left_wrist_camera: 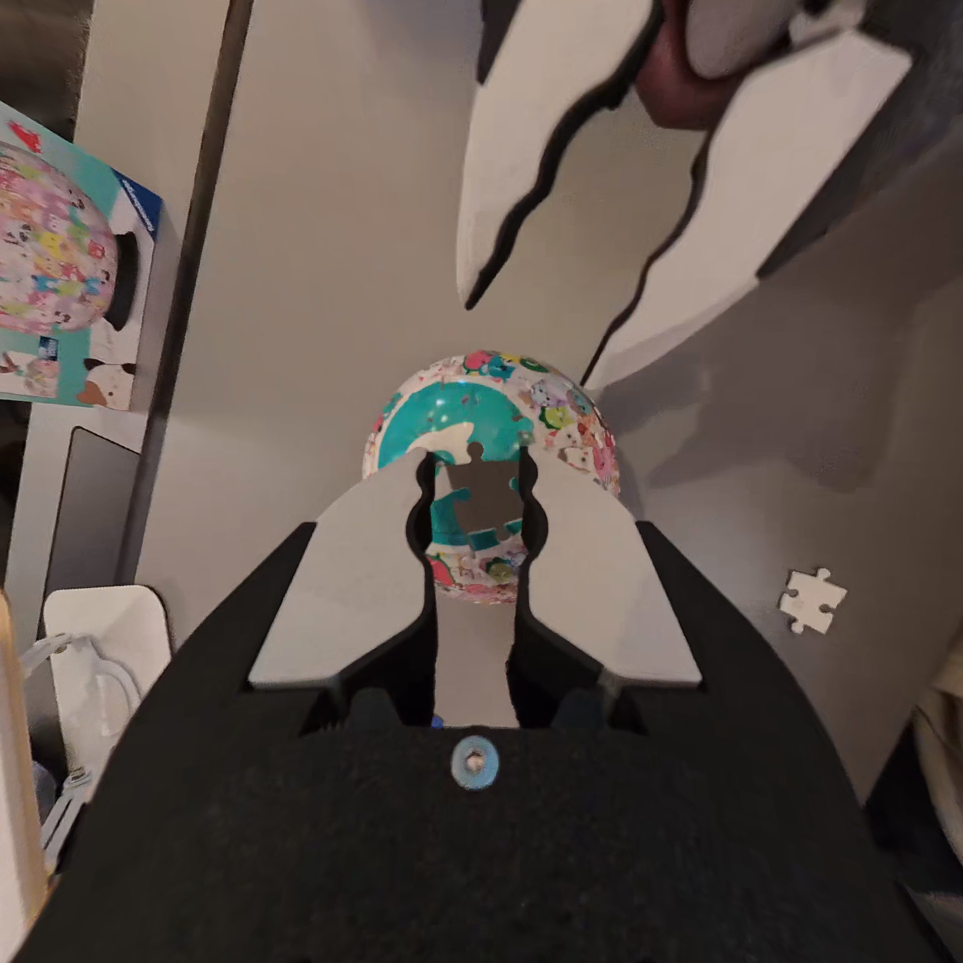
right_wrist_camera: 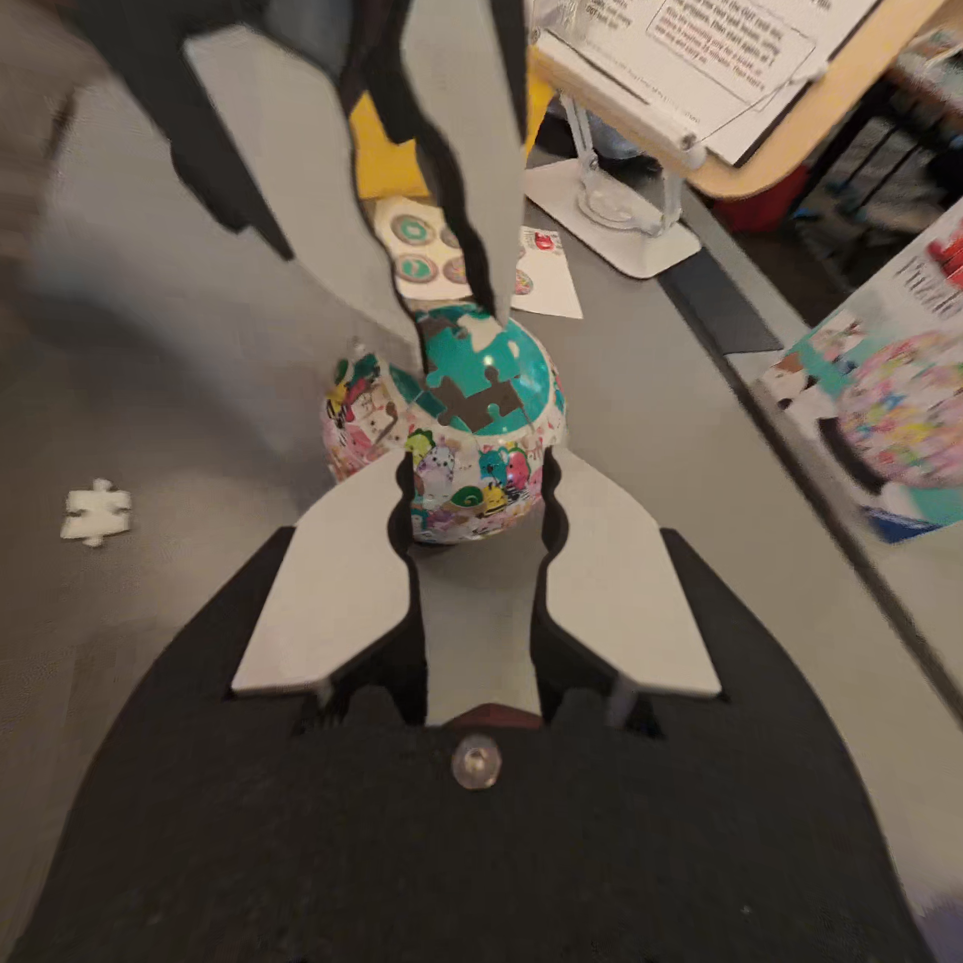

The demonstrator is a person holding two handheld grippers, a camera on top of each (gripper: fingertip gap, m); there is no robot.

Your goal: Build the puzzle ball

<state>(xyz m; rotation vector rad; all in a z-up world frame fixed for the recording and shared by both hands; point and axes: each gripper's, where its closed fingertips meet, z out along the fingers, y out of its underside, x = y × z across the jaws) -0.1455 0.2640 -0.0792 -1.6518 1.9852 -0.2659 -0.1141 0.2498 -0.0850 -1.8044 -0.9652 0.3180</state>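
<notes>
Puzzle ball (left_wrist_camera: 495, 469) sits on the grey bench (left_wrist_camera: 323, 260), teal cap showing gaps. My left tool (left_wrist_camera: 475, 464) hovers parted at that gap; my right tool (right_wrist_camera: 477, 471), fingers apart, straddles its side. Loose white piece (left_wrist_camera: 811, 601) lies well apart.

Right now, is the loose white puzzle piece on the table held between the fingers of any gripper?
No, the loose white puzzle piece lies alone on the grey table, apart from both grippers and from the puzzle ball.
</notes>
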